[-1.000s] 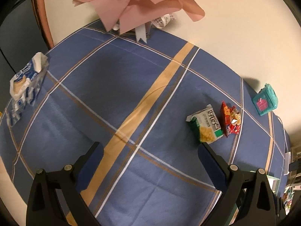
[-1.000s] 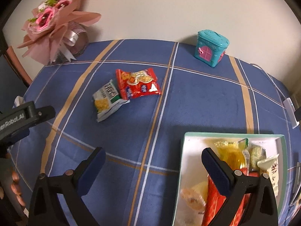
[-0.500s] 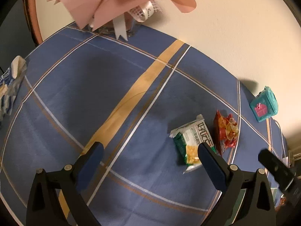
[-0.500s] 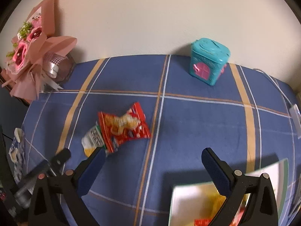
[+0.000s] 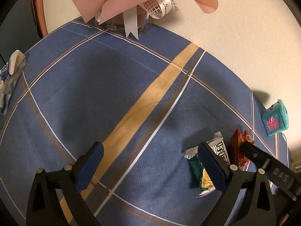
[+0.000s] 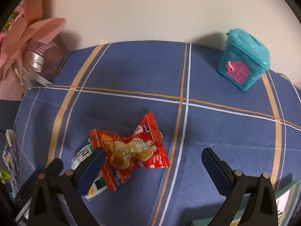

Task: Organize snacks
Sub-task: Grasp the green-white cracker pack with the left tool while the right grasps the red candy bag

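Observation:
A red snack packet [image 6: 131, 148] lies on the blue plaid tablecloth [image 6: 207, 124], overlapping a green-and-white snack packet [image 6: 84, 154]. My right gripper [image 6: 152, 169] is open and empty, low over the cloth, with its left finger over both packets. In the left wrist view my left gripper [image 5: 150, 165] is open and empty; the green-and-white packet [image 5: 199, 171] lies under its right finger and the red packet [image 5: 239, 150] just beyond. The right gripper's finger [image 5: 263, 162] reaches in from the right, touching or just over the red packet.
A teal toy house [image 6: 244, 64] stands at the table's far right by the wall. A pink bouquet [image 6: 28, 43] stands at the far left. A blue-and-white biscuit pack [image 5: 9, 81] lies at the left table edge. A green tray corner [image 6: 287, 197] shows bottom right.
Both grippers have moved closer to the two packets. The right gripper has moved forward and left off the tray and now reaches the packets. Both stay open.

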